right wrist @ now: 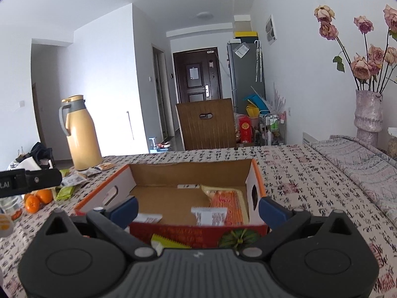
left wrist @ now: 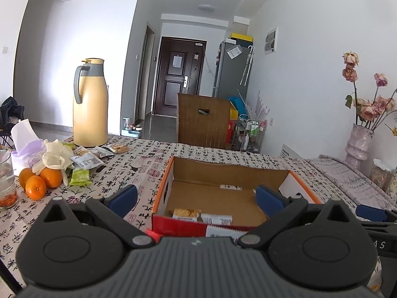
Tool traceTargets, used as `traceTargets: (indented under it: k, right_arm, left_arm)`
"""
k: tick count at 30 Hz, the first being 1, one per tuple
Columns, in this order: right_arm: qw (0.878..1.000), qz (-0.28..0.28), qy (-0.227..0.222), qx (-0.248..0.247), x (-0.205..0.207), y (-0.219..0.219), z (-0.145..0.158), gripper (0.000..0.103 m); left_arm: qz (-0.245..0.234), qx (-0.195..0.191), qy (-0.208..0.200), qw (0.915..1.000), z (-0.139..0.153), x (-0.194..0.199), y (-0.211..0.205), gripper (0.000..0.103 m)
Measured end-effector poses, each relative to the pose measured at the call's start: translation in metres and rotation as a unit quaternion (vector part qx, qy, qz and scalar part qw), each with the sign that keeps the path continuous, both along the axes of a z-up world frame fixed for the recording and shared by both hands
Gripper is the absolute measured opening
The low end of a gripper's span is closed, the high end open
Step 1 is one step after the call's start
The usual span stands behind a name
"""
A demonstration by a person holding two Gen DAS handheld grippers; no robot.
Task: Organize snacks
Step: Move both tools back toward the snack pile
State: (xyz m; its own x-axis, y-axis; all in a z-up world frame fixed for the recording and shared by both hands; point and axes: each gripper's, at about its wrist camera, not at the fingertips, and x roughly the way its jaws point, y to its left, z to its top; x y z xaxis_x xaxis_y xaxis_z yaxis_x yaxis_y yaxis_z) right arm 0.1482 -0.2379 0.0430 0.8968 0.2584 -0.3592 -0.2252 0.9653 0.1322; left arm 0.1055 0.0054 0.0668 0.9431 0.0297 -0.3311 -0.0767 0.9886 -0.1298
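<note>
Blue-padded fingers of the left gripper (left wrist: 196,197) stand wide apart just over the near end of the cardboard box (left wrist: 301,182), holding nothing. In the right wrist view the right gripper (right wrist: 198,207) is spread the same way, empty, its pads flanking the near red wall of the same box.

That box — orange-edged, white on the outside, brown inside — sits open on the patterned tablecloth (right wrist: 297,173), roughly mid-table. Several snacks already lie in it: a biscuit packet (left wrist: 186,213) against the near wall in the left view, and in the right view an orange-red snack bag (right wrist: 227,204) along the right side with a small white sachet (right wrist: 211,216) lying on its near end. Another white sachet (right wrist: 148,218) rests near the left corner.

Further out, to the left of the box, more loose snack packets (left wrist: 86,160) are scattered on the cloth, with a green packet (left wrist: 80,176) beside three oranges (left wrist: 41,181). White gloves (left wrist: 55,157) are heaped behind the oranges, and a glass jar (left wrist: 7,186) stands at the left edge. A tall yellow thermos jug (left wrist: 90,104) with a grey handle stands upright behind the packets.

On the far right a pale vase (right wrist: 368,116) holds dried pink roses (right wrist: 367,62). Beyond the table — a wooden chair back (right wrist: 207,124), a grey fridge (right wrist: 247,74) and a dark door (right wrist: 197,74).
</note>
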Motion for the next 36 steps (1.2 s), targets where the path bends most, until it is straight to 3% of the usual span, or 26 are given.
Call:
traceTargets:
  k: [15, 22, 36]
  right_arm:
    - [0.999, 0.004, 0.038, -0.008, -0.044, -0.006, -0.027, 0.103]
    - [0.999, 0.000, 0.051, -0.016, -0.064, -0.012, -0.040, 0.103]
    - [0.996, -0.014, 0.081, -0.019, -0.074, -0.022, -0.058, 0.103]
  left_arm:
    - [-0.024, 0.017, 0.033, 0.9990, -0.035, -0.046, 0.009, 0.103]
    - [-0.011, 0.017, 0.054, 0.9983, -0.058, -0.066, 0.020, 0.103]
    - [-0.009, 0.010, 0.070, 0.9975, -0.069, -0.069, 0.024, 0.103]
